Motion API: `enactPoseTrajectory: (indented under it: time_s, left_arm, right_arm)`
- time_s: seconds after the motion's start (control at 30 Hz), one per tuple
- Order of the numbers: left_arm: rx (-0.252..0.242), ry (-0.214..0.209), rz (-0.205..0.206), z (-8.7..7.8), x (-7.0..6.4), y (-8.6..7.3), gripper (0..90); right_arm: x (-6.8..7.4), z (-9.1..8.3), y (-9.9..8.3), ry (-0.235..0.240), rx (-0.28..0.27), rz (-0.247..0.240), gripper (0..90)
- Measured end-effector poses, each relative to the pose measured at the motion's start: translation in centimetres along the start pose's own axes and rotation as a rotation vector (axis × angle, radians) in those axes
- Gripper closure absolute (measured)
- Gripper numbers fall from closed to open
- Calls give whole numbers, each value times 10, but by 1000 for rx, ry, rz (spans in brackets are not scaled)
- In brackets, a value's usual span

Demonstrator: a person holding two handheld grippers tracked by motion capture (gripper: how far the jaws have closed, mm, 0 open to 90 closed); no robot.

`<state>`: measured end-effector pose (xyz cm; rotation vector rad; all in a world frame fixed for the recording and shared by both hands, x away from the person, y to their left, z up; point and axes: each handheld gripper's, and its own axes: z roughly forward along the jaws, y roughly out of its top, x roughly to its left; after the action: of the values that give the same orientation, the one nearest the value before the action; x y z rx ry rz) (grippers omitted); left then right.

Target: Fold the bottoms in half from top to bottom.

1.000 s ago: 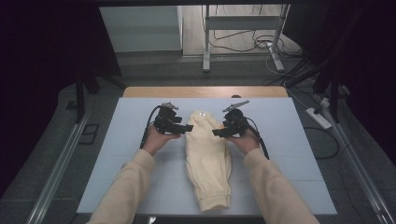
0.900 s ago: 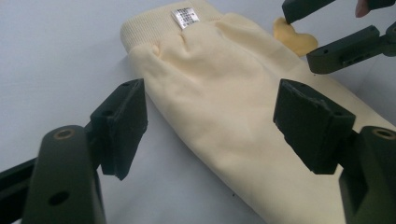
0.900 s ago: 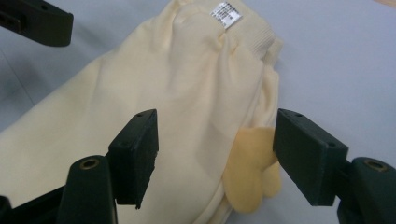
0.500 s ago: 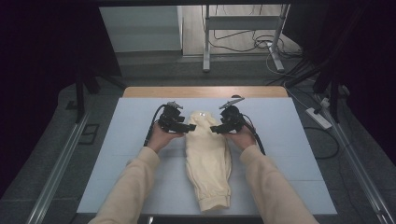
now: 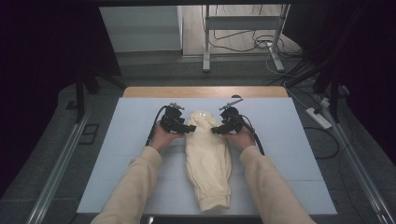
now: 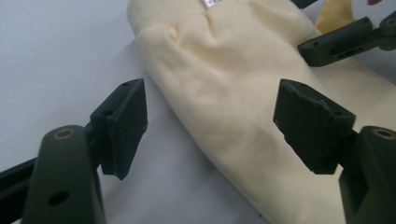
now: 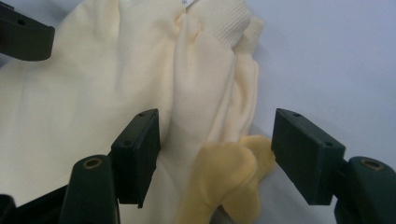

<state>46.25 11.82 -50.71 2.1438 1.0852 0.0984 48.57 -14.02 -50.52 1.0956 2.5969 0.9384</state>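
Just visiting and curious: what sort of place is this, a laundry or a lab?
Probably a lab's recording bench: a pale mat-covered table bearing one cream garment, cables on the floor and dark curtains around.

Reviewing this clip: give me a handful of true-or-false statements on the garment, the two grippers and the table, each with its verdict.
1. The cream garment lies folded into a long narrow strip on the pale blue table top. True.
2. The left gripper is shut on the cloth. False: its jaws stand wide apart, with the garment's edge between them.
3. The right gripper is open, with a darker yellow fold of cloth between its jaws. True.
4. Both grippers are at the near end of the garment, by the table's front edge. False: they flank its far end, where the ribbed band is.
5. The garment is dark blue. False: it is cream.
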Motion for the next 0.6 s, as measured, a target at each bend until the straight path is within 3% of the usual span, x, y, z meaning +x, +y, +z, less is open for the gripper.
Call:
enactPoseTrajectory:
  time_s: [0.17,0.43,0.6]
  left_arm:
    - [12,-8,-19,4,1,-1,254]
    - [62,13,-28,15,1,-3,252]
    - [76,-11,-37,21,3,-5,297]
  right_arm:
    - [-1,4,-2,7,20,16,326]
    - [-1,7,-3,0,24,8,328]
    - [1,7,-3,-10,30,-2,350]
